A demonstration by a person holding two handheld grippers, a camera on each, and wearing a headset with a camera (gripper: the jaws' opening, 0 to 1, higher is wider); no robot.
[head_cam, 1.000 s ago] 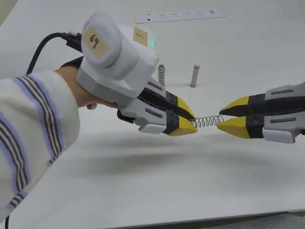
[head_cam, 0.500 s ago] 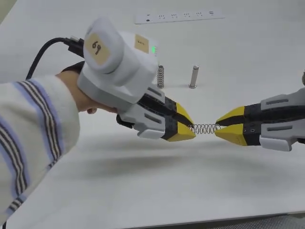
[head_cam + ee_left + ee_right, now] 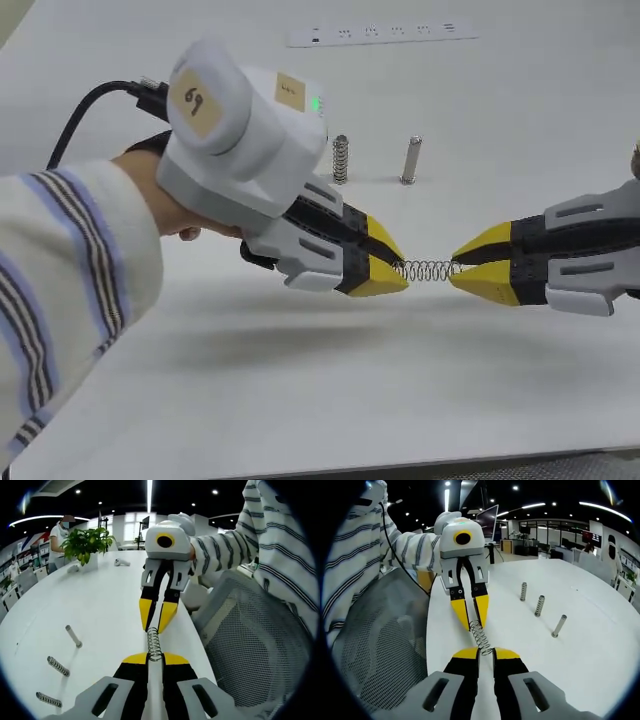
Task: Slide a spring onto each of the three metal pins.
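Your left gripper (image 3: 395, 275) had its yellow-tipped jaws pinched down to a narrow slit on the left end of the spring (image 3: 427, 270). Your right gripper (image 3: 455, 272) faced it tip to tip, and its jaws were drawn in just as tight on the right end. Neither gripper had hold of anything else.

The spring was a short, thin coil of bright wire with open, evenly spaced turns. It spanned the small gap between the two pairs of tips, roughly level, and was held up above the white table (image 3: 330, 400) near you.

There was one spring in the jaws. In your right gripper view three metal pins stood upright in a row on the far side of the held spring, well apart from it. The first sprung pin (image 3: 523, 591) and the second sprung pin (image 3: 539, 605) each wore a coil. The bare pin (image 3: 559, 625), a plain smooth cylinder, stood at the right end of the row. That made three springs and three pins, with two pins loaded and one uncovered.

Your striped sleeve (image 3: 70, 290) led to the left gripper, with a black cable (image 3: 90, 95) trailing off behind it. A white power strip (image 3: 380, 33) lay along the far edge of the table.
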